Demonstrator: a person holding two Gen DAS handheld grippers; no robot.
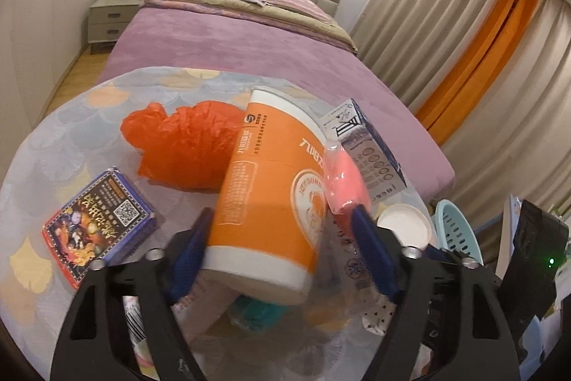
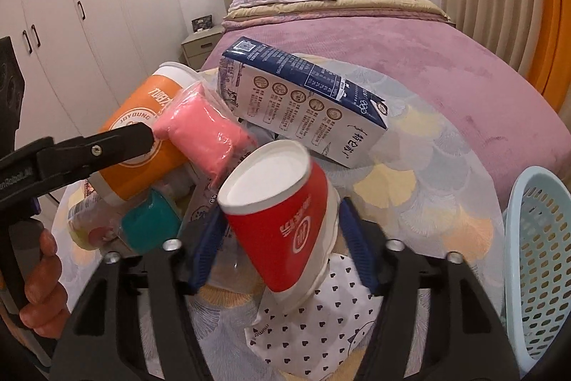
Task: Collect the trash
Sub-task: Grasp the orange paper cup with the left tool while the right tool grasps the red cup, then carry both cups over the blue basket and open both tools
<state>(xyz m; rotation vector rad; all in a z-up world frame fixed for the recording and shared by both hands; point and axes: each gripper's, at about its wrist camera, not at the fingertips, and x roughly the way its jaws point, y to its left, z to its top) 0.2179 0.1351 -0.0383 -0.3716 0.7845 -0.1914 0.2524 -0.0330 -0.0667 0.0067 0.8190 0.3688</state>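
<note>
Left gripper clamps orange cup, frame centre, pink pack wedged alongside; right gripper grips red cup, lower centre.

Your round table wears a pale cloth printed with fan-leaf shapes. Directly on it: a crumpled orange-red plastic bag toward the far edge, a dark printed card box near the left edge, a blue-and-white milk carton lying on its side toward the far right, and a white heart-dotted wrapper at the near edge.
</note>
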